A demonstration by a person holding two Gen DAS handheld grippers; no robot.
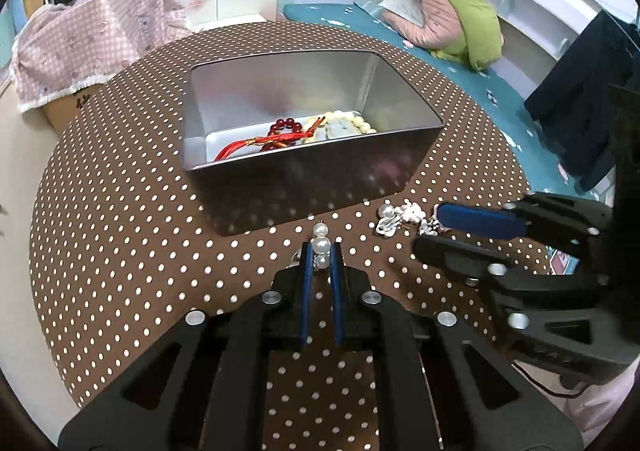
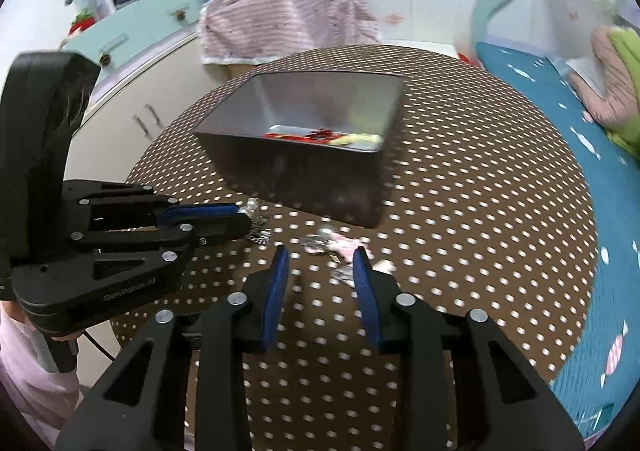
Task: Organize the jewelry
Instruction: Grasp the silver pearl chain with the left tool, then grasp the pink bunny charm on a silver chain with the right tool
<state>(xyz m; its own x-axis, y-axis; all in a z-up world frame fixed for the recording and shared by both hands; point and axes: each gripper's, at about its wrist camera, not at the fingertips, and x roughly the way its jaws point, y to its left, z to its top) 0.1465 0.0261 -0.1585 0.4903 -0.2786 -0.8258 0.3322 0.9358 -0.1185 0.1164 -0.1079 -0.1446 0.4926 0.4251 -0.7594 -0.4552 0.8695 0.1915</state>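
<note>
A silver metal tin (image 1: 400,155) (image 2: 296,179) stands on the round brown polka-dot table (image 1: 120,251) (image 2: 480,231). Inside lie a red bead bracelet (image 1: 286,127) with red cord and a cream bead bracelet (image 1: 352,119). My left gripper (image 1: 321,249) (image 2: 240,217) is shut on a pearl earring (image 1: 321,241) in front of the tin, low over the table. My right gripper (image 2: 320,257) (image 1: 430,225) is open, its fingertips at a small pile of pink and white clip jewelry (image 1: 400,215) (image 2: 340,243) on the table.
A pink checked cloth (image 1: 92,39) covers a box behind the table. A teal mat (image 1: 460,63) with a pink and green bundle (image 1: 456,11) lies to the right. A dark garment (image 1: 580,99) hangs at far right. White cabinets (image 2: 132,103) stand to the left.
</note>
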